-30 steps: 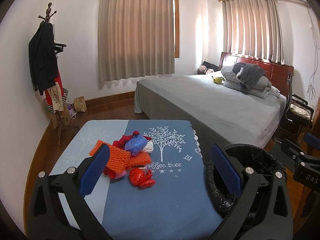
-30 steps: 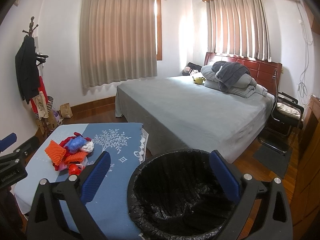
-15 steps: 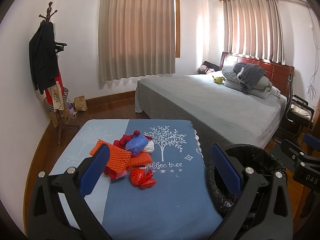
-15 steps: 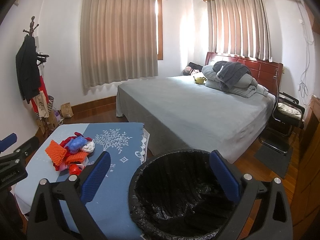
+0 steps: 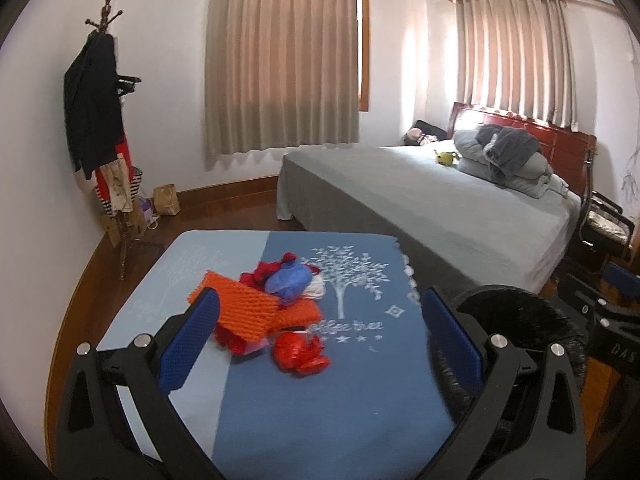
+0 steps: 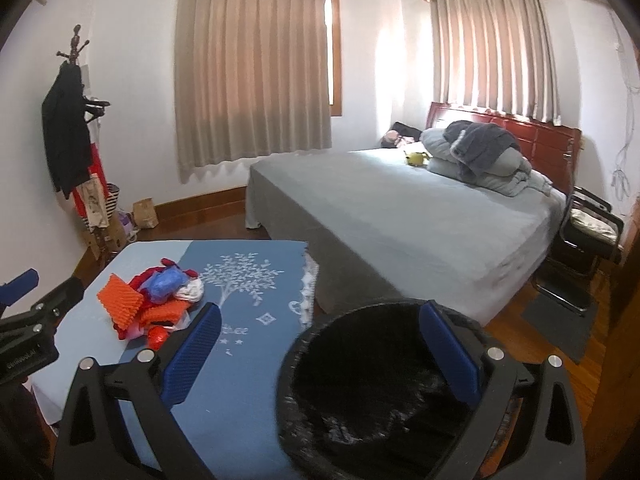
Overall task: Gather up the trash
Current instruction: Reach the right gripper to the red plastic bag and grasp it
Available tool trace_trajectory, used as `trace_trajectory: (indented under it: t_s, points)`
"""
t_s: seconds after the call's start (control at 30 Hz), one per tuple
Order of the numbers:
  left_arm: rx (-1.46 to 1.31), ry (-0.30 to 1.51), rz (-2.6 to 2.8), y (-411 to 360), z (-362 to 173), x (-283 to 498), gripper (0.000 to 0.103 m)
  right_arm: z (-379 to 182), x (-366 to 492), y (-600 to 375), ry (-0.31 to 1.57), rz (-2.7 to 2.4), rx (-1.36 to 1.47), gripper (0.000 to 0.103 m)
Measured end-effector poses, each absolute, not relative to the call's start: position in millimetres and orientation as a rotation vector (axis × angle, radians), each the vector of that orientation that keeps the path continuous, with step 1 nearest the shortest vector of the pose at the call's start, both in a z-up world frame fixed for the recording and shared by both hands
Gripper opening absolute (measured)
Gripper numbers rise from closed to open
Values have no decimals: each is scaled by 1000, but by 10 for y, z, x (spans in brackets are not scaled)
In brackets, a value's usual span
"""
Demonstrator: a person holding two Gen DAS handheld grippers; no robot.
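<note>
Task looks barely started. Trash pile [image 5: 276, 312] (orange mesh, red and blue wrappers) all on blue table cloth [image 5: 320, 400]. Black-lined bin [image 6: 380, 392] beside table, nothing visible inside. Left gripper [image 5: 320, 340] jaws spread, empty, above pile. Right gripper [image 6: 320, 352] spread, empty, over bin.

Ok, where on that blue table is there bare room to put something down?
The near cloth between the left gripper and the trash pile is bare, as is the tree print toward the bin. The pale strip's middle is crowded.
</note>
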State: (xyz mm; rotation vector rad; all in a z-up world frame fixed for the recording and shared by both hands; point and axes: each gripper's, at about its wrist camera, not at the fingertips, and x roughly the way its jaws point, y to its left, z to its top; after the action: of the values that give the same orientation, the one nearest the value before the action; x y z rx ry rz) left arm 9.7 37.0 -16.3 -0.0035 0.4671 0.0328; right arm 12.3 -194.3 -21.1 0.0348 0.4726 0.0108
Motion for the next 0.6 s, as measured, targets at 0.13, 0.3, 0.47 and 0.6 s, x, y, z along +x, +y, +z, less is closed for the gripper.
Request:
trace_trajectory:
  t_s: [0.13,0.3,0.47,0.6]
  points:
    - [15,486,85,621,-348,200,98,-433,349,-1720,495,65,26,97]
    - [8,529,154,1000,-621,343,98,-736,620,-1436,541,137,24,97]
    - [-11,564,189,1292,-868,458,98,-1048,918,-1070,589,204,29,97]
    - [-10,598,216,1438,-1080,569,98,-1222,1106,-795,606,240,9,97]
